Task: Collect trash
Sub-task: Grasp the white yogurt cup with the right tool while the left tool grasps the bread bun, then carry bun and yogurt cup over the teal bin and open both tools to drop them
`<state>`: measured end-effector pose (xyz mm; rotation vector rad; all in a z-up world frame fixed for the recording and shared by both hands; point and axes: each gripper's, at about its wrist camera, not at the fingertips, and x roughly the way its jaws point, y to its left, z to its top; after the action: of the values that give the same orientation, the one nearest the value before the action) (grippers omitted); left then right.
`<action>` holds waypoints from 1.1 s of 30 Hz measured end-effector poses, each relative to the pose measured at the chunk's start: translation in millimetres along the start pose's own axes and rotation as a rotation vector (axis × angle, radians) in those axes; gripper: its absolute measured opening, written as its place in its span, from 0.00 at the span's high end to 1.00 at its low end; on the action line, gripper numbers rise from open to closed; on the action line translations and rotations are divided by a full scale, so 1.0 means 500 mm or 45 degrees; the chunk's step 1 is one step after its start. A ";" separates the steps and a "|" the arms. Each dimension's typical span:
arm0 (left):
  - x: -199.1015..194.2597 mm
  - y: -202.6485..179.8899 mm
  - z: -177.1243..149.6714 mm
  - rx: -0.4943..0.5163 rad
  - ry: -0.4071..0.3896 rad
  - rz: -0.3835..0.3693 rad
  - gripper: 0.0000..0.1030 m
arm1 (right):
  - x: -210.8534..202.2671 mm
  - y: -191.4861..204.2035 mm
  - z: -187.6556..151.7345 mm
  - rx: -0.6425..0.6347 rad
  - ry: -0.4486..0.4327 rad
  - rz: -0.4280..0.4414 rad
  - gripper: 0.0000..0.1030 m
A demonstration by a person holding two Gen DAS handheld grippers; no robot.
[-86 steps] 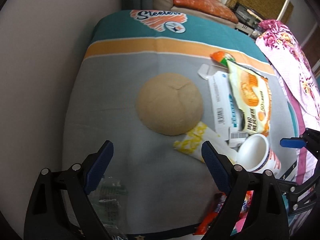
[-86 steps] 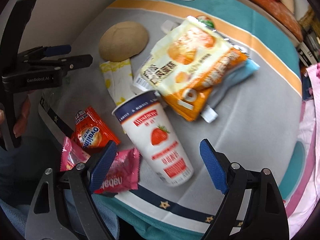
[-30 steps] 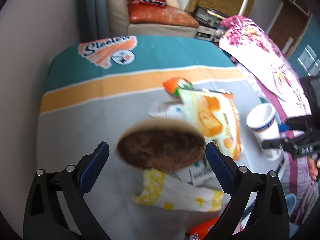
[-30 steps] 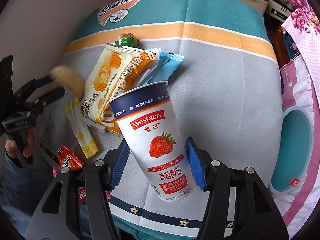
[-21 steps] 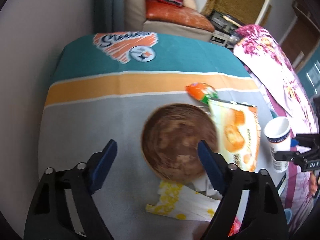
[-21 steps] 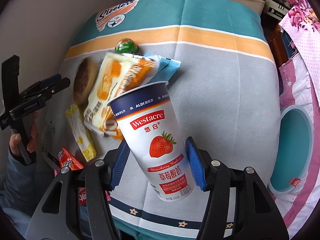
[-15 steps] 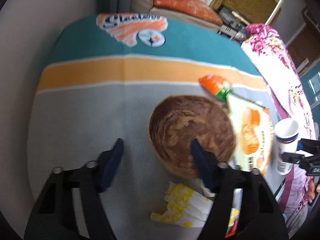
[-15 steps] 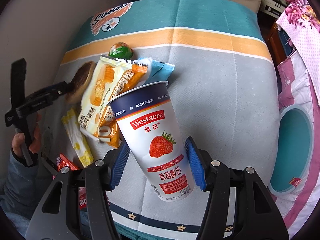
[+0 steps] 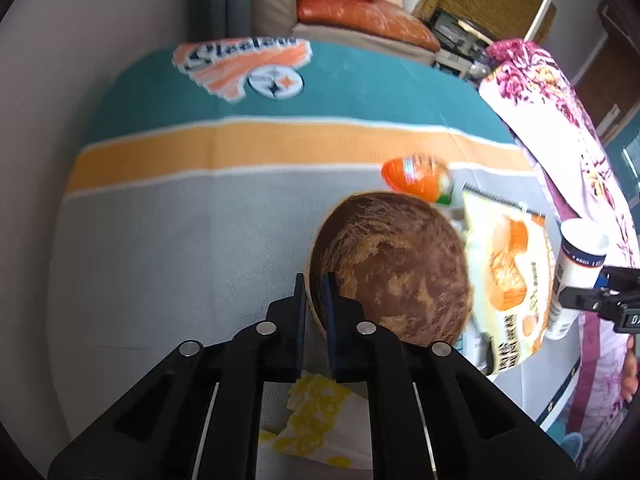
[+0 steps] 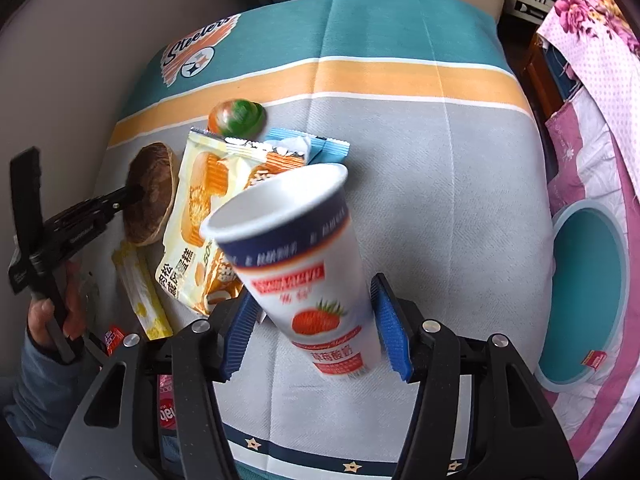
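Note:
A round bowl [image 9: 400,264] with a brown-stained inside lies open side up on the grey part of the blanket [image 9: 180,240]. My left gripper [image 9: 316,292] has its jaws closing tight on the bowl's near rim, one pad inside and one outside. The right wrist view shows the same grip on the bowl [image 10: 150,196] at the far left. My right gripper [image 10: 316,320] is shut on a white strawberry yogurt cup [image 10: 296,240], held off the blanket and tilted with its empty mouth toward the camera. The cup [image 9: 580,256] also shows at the right edge of the left wrist view.
An orange-and-yellow snack bag [image 10: 204,216] lies beside the bowl, over a blue wrapper [image 10: 316,146]. An orange-green foil ball [image 10: 238,118] sits behind it. A yellow-white wrapper [image 10: 140,292] and red packets [image 10: 114,336] lie near the front edge. A teal bin [image 10: 588,296] stands at the right.
The left jaws, wide around the bowl before, have come down and shut on its near rim. The cup in the right gripper has tipped its mouth toward the camera.

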<state>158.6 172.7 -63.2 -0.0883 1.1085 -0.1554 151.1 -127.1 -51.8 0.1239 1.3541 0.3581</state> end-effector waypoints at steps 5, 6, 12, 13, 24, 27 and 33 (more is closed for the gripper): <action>-0.062 -0.016 0.004 0.014 -0.099 0.099 0.96 | -0.017 -0.007 -0.003 0.012 -0.053 0.008 0.50; -0.070 -0.018 0.005 0.015 -0.107 0.106 0.96 | -0.022 -0.008 -0.003 0.014 -0.068 0.005 0.50; -0.118 -0.039 0.005 0.034 -0.156 0.160 0.96 | -0.051 -0.012 -0.011 0.015 -0.124 0.016 0.50; -0.126 -0.044 0.007 0.038 -0.167 0.170 0.96 | -0.056 -0.013 -0.013 0.016 -0.130 0.015 0.50; -0.230 -0.212 0.022 0.175 -0.279 0.092 0.96 | -0.153 -0.117 -0.077 0.096 -0.254 -0.031 0.50; -0.221 -0.292 0.020 0.239 -0.270 0.045 0.95 | -0.186 -0.168 -0.109 0.141 -0.298 -0.044 0.50; -0.159 -0.475 0.009 0.346 -0.196 -0.084 0.95 | -0.251 -0.307 -0.176 0.263 -0.394 -0.096 0.50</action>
<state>108.7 -47.8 44.4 0.1052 0.9229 -0.3509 72.0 -322.3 1.2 0.2877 1.0828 0.1273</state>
